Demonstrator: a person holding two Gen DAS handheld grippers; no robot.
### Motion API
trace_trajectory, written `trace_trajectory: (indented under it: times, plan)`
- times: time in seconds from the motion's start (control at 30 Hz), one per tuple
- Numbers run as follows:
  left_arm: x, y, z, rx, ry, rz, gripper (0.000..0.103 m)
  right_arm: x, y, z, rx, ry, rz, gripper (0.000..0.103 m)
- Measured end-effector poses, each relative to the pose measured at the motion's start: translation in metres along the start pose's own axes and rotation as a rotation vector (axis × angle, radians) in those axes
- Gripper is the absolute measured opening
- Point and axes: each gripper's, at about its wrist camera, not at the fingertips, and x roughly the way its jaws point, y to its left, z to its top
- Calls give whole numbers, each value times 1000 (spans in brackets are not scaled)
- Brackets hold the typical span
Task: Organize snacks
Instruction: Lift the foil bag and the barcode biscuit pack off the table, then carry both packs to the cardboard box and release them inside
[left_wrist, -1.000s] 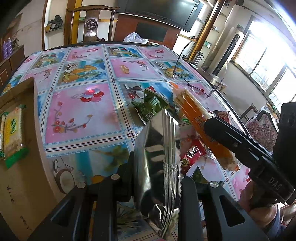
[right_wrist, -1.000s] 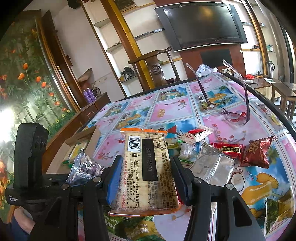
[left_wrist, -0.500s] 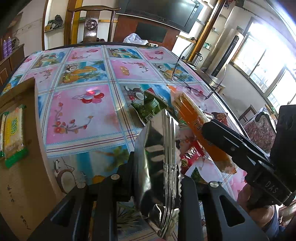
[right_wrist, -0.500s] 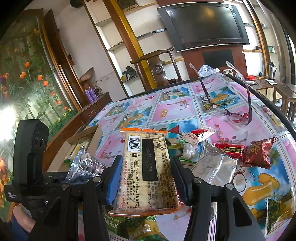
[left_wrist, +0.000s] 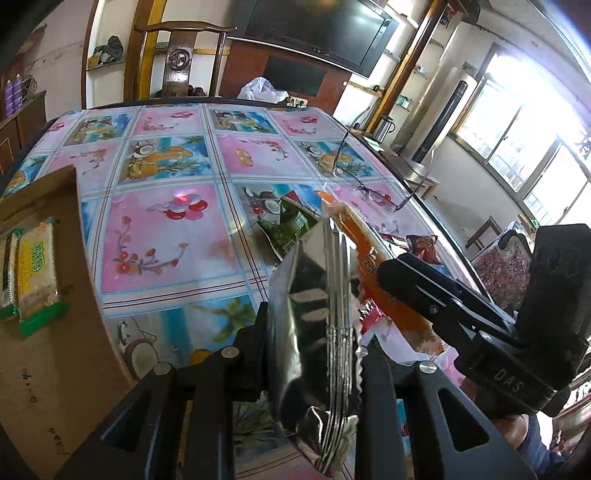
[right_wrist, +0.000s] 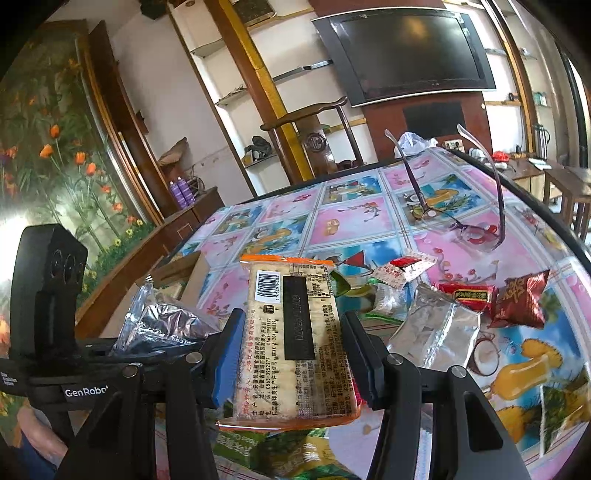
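So the left gripper (left_wrist: 314, 350) is clamped almost fully shut on a silver foil pouch (left_wrist: 314, 314), held upright edge-on, crinkly with a serrated seal and mirror-like reflections. The right gripper (right_wrist: 291, 354) sits about half open, pinching a cracker pack (right_wrist: 295, 343) by its long sides: clear wrap, orange sealed ends, barcode and a black date strip facing up, pale crackers showing through. Both packs are lifted above the fruit-print tablecloth (left_wrist: 166, 229). At 3 o'clock from the crackers lie another foil pouch (right_wrist: 436, 328) and red snack packets (right_wrist: 522, 304); eyeglasses (right_wrist: 469, 229) at 1 o'clock. A cardboard box (left_wrist: 55, 332) with green-yellow packs (left_wrist: 35, 266) sits at 9 o'clock of the left gripper.
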Motion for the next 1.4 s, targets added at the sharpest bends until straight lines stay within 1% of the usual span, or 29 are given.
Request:
trace_trajectory:
  times: [0.23,0.5,0.7,0.87,0.93,1.03,1.17,1.23,1.3,1.4]
  plan:
    - [-14,10,1,-19,-31,-5,22,-1,6,-3,19,-21,8,57]
    - [-32,25,1,-47,-70,0,23,2,24,-6,34,-44,24,57]
    - [-39,35,2,-65,-82,-5,23,7,32,-10,51,-35,32,57]
    - [-49,43,1,-81,-97,-17,23,8,39,-10,63,-46,48,57]
    - [-54,48,1,-91,-110,-8,23,9,42,-11,70,-46,58,57]
    - [-69,62,1,-121,-148,7,23,13,50,-13,74,-42,82,57]
    - [-95,95,1,-182,-211,45,23,20,71,-17,33,-35,101,57]
    - [-105,113,0,-218,-226,63,23,22,84,-21,8,-29,110,57]
    - [-110,131,-2,-248,-228,104,23,26,97,-24,-21,-23,125,57]
    - [-107,156,-5,-303,-191,127,23,36,122,-30,-73,5,152,57]
